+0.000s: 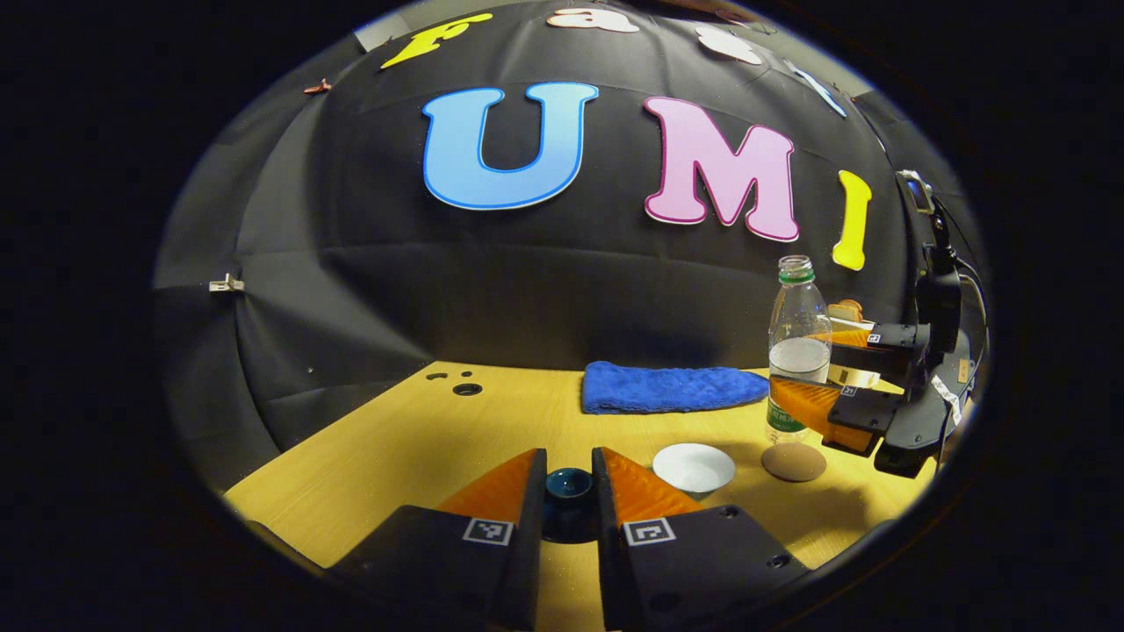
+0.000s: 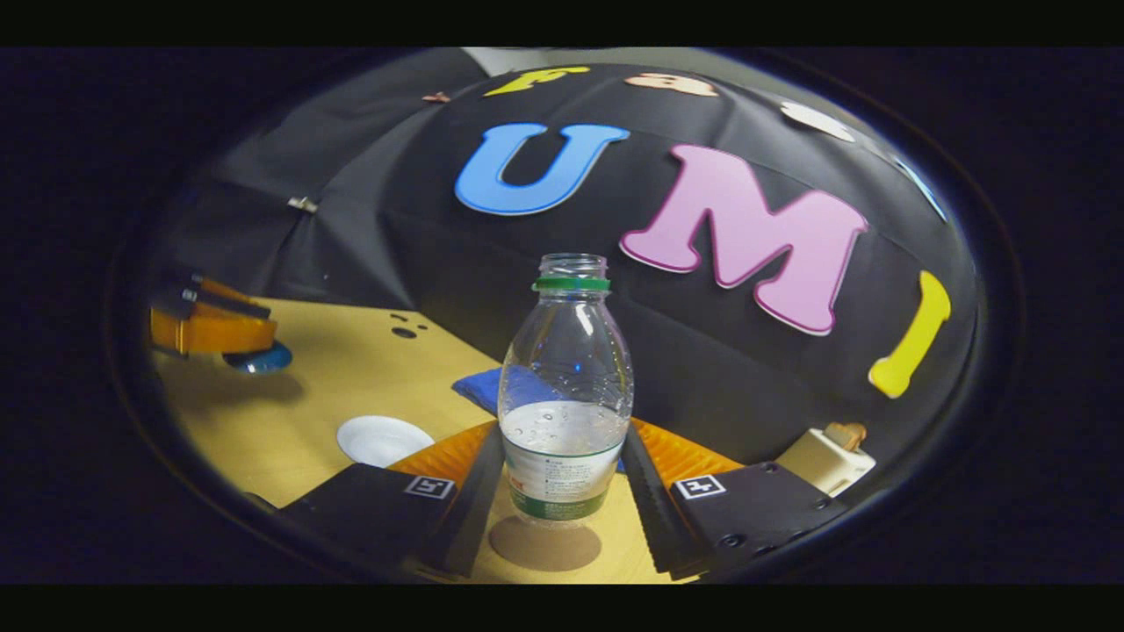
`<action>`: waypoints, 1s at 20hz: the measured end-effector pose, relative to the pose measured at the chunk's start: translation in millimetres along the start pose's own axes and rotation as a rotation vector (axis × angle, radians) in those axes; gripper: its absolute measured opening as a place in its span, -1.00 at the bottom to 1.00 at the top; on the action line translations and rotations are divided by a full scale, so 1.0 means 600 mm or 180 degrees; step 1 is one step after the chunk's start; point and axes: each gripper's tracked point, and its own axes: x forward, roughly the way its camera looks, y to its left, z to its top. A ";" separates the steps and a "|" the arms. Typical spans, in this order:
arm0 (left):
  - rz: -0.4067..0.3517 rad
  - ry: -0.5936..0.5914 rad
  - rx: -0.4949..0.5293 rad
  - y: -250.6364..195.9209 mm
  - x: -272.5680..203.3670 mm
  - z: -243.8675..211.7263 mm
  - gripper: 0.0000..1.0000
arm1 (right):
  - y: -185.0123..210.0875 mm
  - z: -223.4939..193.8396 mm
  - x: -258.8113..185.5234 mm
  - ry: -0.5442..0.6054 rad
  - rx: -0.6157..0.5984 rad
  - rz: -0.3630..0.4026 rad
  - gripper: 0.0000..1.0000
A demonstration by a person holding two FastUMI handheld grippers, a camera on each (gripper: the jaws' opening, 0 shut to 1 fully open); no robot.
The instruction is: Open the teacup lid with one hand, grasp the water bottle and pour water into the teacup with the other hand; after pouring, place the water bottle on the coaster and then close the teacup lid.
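Gripping the uncapped, half-full water bottle (image 2: 566, 395), the right hand-held gripper (image 2: 562, 491) hangs above the coaster (image 2: 544, 544).

In the left gripper view, the left gripper (image 1: 568, 491) covers the lid's (image 1: 568, 485) sides and lower part. The bottle (image 1: 797, 351) hides part of the right gripper's (image 1: 812, 386) orange fingers; whether its base touches the coaster (image 1: 793, 462) cannot be told. In the right gripper view, the bottle (image 2: 566, 395) covers most of the blue cloth (image 2: 481, 386), and the left gripper (image 2: 211, 329) is cut off at the edge.
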 end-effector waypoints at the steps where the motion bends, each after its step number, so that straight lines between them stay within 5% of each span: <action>1: -0.0023 -0.0001 0.0016 -0.005 0.003 0.000 -0.38 | -0.006 -0.003 -0.014 -0.0015 0.0096 -0.0005 0.51; 2: -0.0043 -0.0004 0.0035 -0.011 0.005 0.001 -0.29 | -0.010 -0.009 -0.018 -0.0013 0.0181 -0.0005 0.51; 4: -0.0071 -0.0009 0.0057 -0.021 0.009 0.002 -0.47 | -0.016 -0.024 -0.030 -0.0008 0.0312 0.0001 0.52; 8: -0.0118 -0.0011 0.0056 -0.041 0.017 0.006 -0.29 | -0.036 -0.042 -0.048 -0.0013 0.0488 -0.0060 0.51; 9: -0.0125 -0.0015 0.0061 -0.044 0.020 0.005 -0.47 | -0.043 -0.045 -0.048 -0.0012 0.0533 -0.0084 0.51; 16: -0.0116 -0.0033 0.0111 -0.060 0.034 0.007 -0.47 | -0.067 -0.071 -0.050 0.0028 0.0868 -0.0136 0.51; 19: -0.0120 -0.0029 0.0125 -0.067 0.039 0.005 -0.29 | -0.066 -0.085 -0.050 0.0081 0.0991 -0.0108 0.65; 20: -0.0121 -0.0027 0.0130 -0.069 0.040 0.003 -0.47 | -0.064 -0.089 -0.052 0.0100 0.1029 -0.0085 0.58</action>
